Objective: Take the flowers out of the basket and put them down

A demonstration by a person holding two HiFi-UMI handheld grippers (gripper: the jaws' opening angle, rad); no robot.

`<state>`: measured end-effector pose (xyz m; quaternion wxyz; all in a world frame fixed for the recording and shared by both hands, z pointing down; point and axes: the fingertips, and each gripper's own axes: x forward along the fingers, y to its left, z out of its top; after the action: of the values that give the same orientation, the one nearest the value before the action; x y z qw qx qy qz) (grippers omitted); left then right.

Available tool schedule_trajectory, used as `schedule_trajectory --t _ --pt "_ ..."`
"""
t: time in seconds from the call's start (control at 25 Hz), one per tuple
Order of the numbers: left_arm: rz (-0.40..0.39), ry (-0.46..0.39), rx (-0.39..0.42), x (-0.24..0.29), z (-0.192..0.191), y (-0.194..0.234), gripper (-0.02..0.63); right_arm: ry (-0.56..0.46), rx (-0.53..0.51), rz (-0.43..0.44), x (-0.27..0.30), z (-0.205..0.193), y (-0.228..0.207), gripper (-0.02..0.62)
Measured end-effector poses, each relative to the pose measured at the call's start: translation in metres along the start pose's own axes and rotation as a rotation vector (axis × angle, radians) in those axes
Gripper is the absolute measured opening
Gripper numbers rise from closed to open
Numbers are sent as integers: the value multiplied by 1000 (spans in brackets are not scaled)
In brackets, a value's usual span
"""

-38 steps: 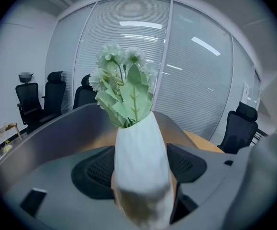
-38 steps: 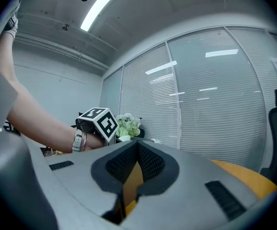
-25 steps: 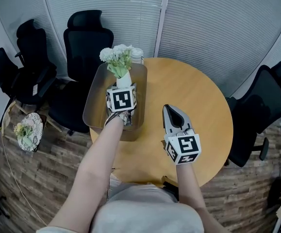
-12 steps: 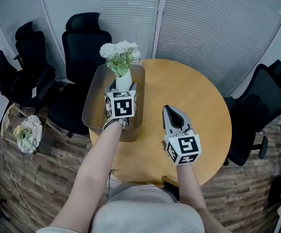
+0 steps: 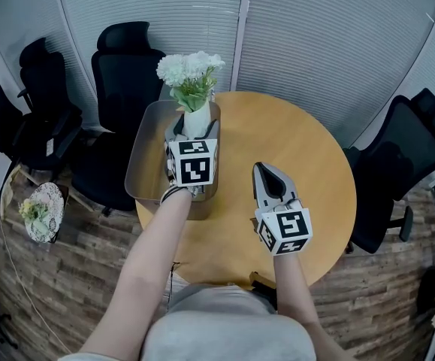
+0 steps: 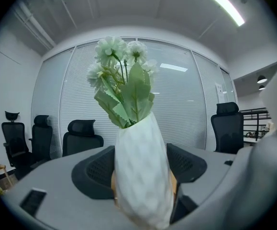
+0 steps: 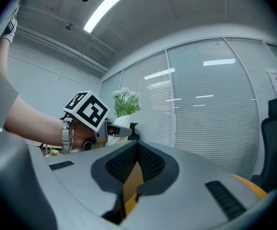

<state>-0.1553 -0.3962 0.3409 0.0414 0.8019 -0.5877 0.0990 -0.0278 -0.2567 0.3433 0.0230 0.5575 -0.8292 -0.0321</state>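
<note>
White flowers (image 5: 191, 70) with green leaves stand in a white faceted vase (image 5: 195, 122). My left gripper (image 5: 194, 128) is shut on the vase and holds it upright above the tan basket (image 5: 143, 156) at the round wooden table's (image 5: 300, 141) left edge. In the left gripper view the vase (image 6: 140, 166) fills the space between both black pads (image 6: 93, 171), with the flowers (image 6: 121, 66) above. My right gripper (image 5: 266, 170) hovers over the table's middle, shut with nothing in it. Its tips (image 7: 137, 145) meet in the right gripper view, where the flowers (image 7: 125, 99) show at the left.
Black office chairs (image 5: 123, 66) stand behind and left of the table, another chair (image 5: 397, 171) at the right. A second small bouquet (image 5: 38, 209) lies on the wooden floor at the far left. Glass walls with blinds close off the back.
My left gripper has risen with the vase, so the flowers stand higher above the basket. The right gripper has stayed still.
</note>
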Motion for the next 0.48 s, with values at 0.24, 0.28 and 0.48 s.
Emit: schedule_trajectory --t 0.24,0.28,0.48 --pt "-18 -43 6 -7 14 -7 344 -7 -4 -15 -3 1 1 23" --pt "-24 -55 8 -7 16 -9 344 -8 -4 -19 -4 1 1 23" --pt "-72 -100 1 -7 30 -28 344 -7 1 -50 -9 2 -5 23"
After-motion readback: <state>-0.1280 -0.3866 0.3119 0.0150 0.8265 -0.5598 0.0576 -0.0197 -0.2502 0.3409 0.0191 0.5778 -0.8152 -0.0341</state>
